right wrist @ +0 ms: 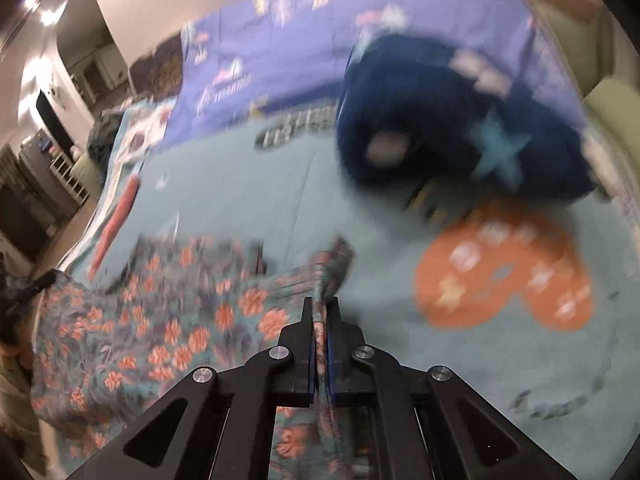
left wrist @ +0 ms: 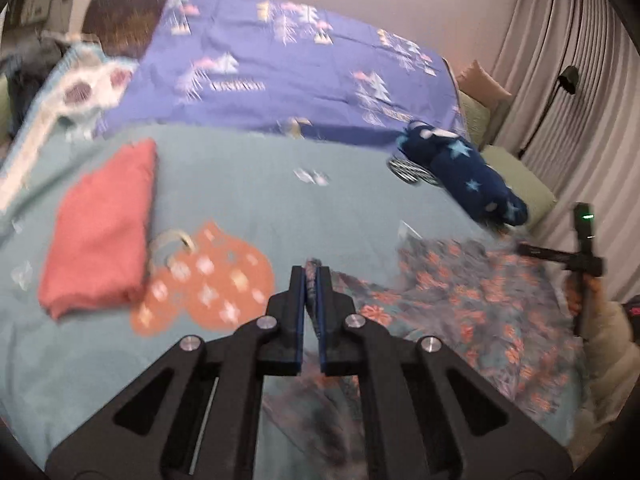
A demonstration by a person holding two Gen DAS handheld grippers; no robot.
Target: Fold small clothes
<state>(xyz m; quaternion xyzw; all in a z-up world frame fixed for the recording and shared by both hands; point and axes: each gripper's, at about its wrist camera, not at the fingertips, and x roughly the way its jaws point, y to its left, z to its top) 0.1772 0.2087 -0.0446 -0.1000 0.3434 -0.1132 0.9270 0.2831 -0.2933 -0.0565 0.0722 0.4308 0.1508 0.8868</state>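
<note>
Teal bedding covers the bed [left wrist: 248, 200] in front of you, printed with orange heart shapes [left wrist: 204, 284], and a purple sheet [left wrist: 280, 64] with pale tree-like motifs lies across its far half. Pleated curtains [left wrist: 560, 80] hang at the right in the left wrist view. Writing appears under the motifs on the purple sheet, and more print sits on the teal bedding, but both are too blurred to read.

Your task piece, the floral garment [left wrist: 472, 300] in grey-blue with orange flowers, lies spread on the near side of the bed, between your two tools. Your left hand-held gripper [left wrist: 311, 276] is pressed together on one gathered edge of it, cloth showing between the blue pads. Your right hand-held gripper [right wrist: 321, 306] pinches another bunched fold of the same garment [right wrist: 160, 320], which stands up through the closed fingers.

A folded pink cloth [left wrist: 100, 232] rests on the bed to the left, just beside an orange heart. A dark blue bundle with light stars [left wrist: 468, 172] lies near the far right edge, with a striped black-and-white item [left wrist: 412, 172] touching its left side.

In the left wrist view your right hand [left wrist: 580, 296] shows at the edge, gripping a black handle that carries a green light.
</note>
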